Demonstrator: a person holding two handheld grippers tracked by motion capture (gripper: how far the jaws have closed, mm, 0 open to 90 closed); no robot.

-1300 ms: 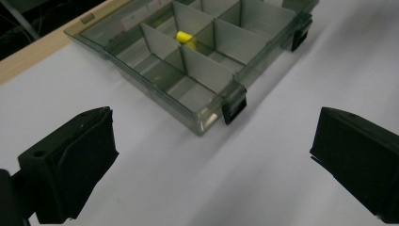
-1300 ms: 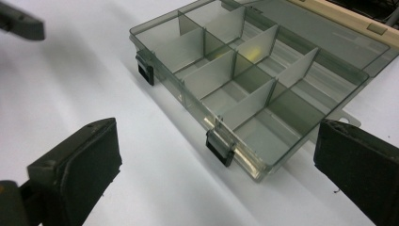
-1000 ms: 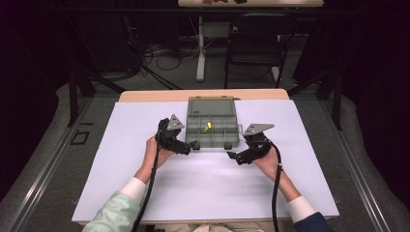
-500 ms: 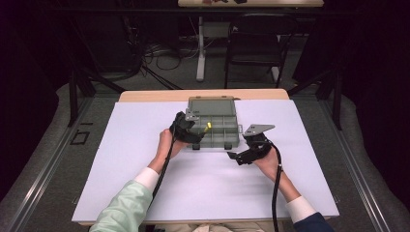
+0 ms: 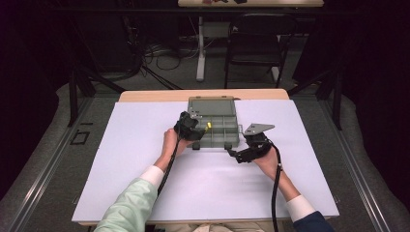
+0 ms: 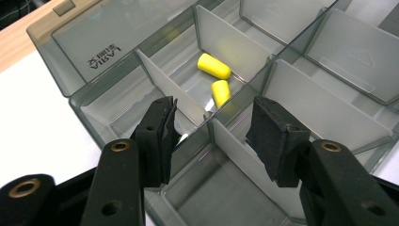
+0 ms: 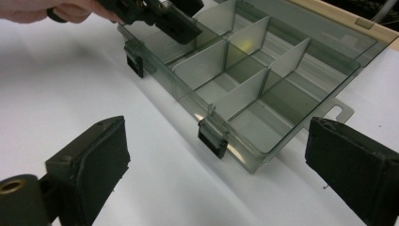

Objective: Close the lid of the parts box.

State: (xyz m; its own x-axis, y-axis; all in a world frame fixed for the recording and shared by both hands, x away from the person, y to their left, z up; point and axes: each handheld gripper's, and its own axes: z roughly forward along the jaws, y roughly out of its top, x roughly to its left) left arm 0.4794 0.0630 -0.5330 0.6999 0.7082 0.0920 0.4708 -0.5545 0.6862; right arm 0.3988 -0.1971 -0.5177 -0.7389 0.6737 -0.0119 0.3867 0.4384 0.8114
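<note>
White paper covers the counter (image 5: 145,145) where the right tongs (image 5: 232,153) wait spread wide and empty at the near edge of a smoky translucent plastic organiser box (image 5: 227,137). Over its divided cells the left tongs (image 6: 211,136), jaws just closing but gripping nothing, straddle a thin partition short of two soft yellow foam earplugs (image 6: 214,66). Reaching one cleanly likely means going deeper, past the divider, before squeezing the rounded foam gently.

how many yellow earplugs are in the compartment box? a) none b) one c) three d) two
d, the left gripper view shows two yellow earplugs lying in one compartment of the grey compartment box, just beyond the left gripper.
</note>
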